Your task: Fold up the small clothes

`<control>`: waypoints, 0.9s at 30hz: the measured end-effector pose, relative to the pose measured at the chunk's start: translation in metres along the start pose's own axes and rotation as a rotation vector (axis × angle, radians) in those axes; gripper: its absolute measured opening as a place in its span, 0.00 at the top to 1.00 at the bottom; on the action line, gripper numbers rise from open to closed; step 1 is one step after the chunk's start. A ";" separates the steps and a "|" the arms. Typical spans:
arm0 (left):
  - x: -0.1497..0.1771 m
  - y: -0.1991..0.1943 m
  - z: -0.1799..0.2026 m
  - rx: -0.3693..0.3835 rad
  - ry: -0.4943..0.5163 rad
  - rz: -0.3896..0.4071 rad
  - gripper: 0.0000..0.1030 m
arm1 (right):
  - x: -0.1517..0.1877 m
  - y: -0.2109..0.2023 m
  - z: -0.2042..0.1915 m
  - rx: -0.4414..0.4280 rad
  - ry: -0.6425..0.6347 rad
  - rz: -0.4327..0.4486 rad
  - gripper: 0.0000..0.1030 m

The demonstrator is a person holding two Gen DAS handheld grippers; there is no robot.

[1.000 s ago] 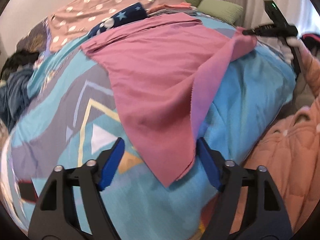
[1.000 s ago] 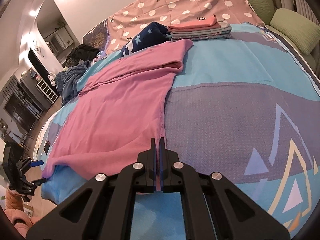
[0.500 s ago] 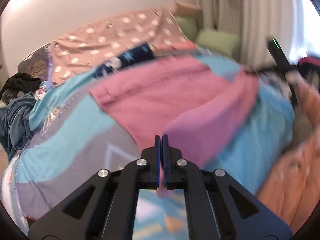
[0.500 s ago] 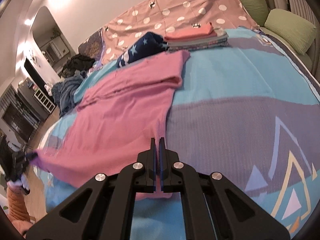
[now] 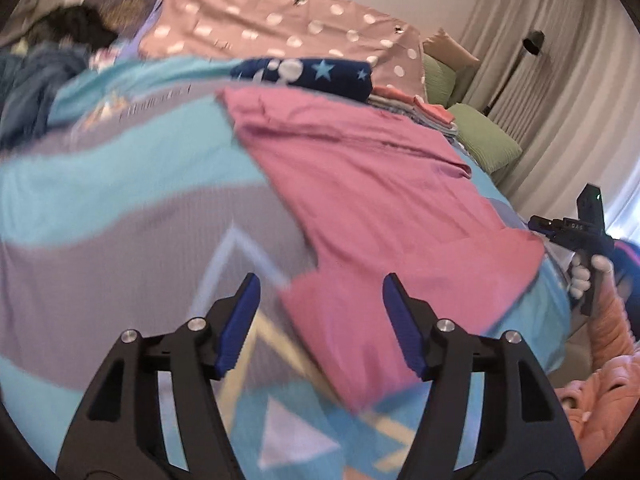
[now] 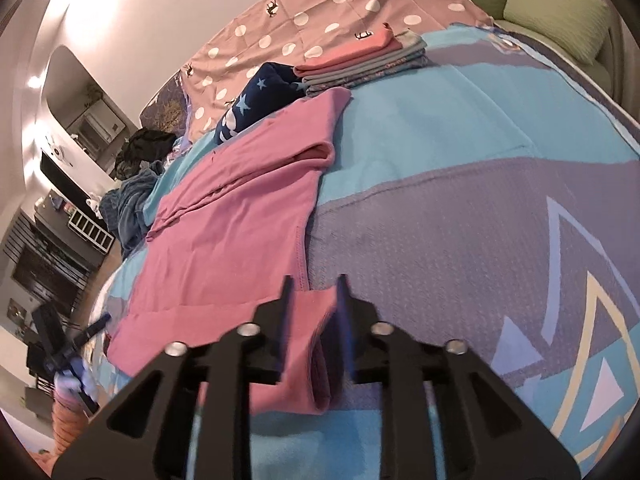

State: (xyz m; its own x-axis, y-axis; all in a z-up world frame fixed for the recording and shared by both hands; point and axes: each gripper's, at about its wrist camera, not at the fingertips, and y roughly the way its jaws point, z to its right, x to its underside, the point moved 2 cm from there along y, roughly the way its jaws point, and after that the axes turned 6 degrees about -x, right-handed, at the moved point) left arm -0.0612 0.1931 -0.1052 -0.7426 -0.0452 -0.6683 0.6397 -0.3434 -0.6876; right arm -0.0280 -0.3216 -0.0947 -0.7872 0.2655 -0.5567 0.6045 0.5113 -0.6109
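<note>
Left tongs (image 5: 320, 304) opening, blue pads apart above the near hem of the pink garment (image 5: 372, 200), gripping nothing; garment lies spread across the bed (image 6: 460, 208); right tongs (image 6: 314, 312) opening, the folded near corner between them unclamped.

Left tongs (image 5: 320, 320) opening over pink garment (image 5: 380, 208) hem, pads clear.

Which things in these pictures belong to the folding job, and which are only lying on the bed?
Belong to the job:
pink garment
left gripper, opening
right gripper, opening, pink fabric between its jaws

Only lying about:
stack of folded clothes
navy star-print cloth
green pillow
polka-dot cover
</note>
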 end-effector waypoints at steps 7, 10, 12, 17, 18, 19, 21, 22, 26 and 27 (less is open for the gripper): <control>0.025 0.009 -0.001 0.170 -0.144 -0.042 0.38 | 0.017 0.007 0.016 -0.046 0.074 -0.063 0.58; 0.022 0.015 -0.002 0.166 -0.175 -0.031 0.59 | 0.019 0.015 0.016 -0.094 0.103 -0.084 0.57; 0.019 0.021 -0.004 0.132 -0.183 -0.041 0.89 | 0.018 0.017 0.010 -0.112 0.089 -0.087 0.61; 0.004 0.004 0.004 0.118 -0.169 0.045 0.95 | 0.008 -0.003 -0.022 -0.113 -0.025 0.011 0.97; -0.003 -0.007 0.011 0.121 -0.143 0.085 0.96 | 0.004 -0.013 -0.028 -0.129 -0.037 0.044 0.97; -0.008 -0.015 0.015 0.120 -0.127 0.110 0.97 | 0.001 -0.022 -0.034 -0.151 -0.046 0.078 0.97; -0.019 -0.030 0.019 0.118 -0.101 0.157 0.97 | -0.005 -0.037 -0.042 -0.178 -0.065 0.134 0.97; -0.026 -0.038 0.022 0.111 -0.088 0.181 0.97 | -0.008 -0.047 -0.047 -0.189 -0.077 0.164 0.97; -0.037 -0.063 0.034 0.079 -0.045 0.255 0.97 | -0.014 -0.064 -0.055 -0.210 -0.094 0.220 0.97; -0.037 -0.068 0.036 0.078 -0.039 0.267 0.97 | -0.013 -0.068 -0.055 -0.214 -0.092 0.229 0.97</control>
State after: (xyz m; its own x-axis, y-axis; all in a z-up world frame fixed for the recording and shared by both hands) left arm -0.0843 0.1842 -0.0233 -0.5581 -0.1789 -0.8102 0.7975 -0.3853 -0.4642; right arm -0.0653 -0.3149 -0.0149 -0.6137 0.3231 -0.7204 0.7171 0.6098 -0.3374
